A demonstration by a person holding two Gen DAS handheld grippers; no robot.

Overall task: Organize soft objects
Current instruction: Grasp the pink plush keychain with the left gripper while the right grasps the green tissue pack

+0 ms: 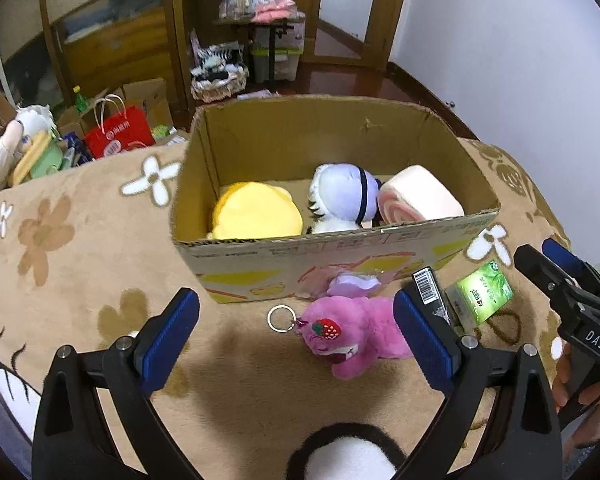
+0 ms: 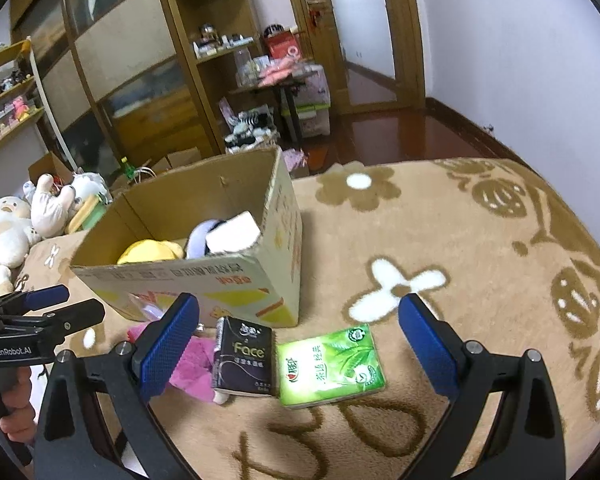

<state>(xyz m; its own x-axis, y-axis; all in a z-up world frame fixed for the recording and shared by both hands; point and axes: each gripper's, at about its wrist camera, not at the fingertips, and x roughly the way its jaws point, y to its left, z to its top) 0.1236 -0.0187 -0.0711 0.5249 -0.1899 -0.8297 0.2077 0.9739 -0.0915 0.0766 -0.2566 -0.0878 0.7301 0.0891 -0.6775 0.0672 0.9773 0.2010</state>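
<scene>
Lying before the cardboard box (image 1: 340,248) — pink plush (image 1: 352,332), light, yielding, gripping best mid-body; left gripper (image 1: 296,340) and right gripper (image 2: 298,344) both gaping, holding nothing.

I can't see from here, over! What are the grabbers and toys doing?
Left gripper open, empty, over pink plush. Right gripper open, empty, over green tissue pack and black one. Three softies in cardboard box. Nothing blocking.

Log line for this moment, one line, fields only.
left gripper: open, over pink plush | right gripper: open, over tissue packs | box: three plush inside
</scene>
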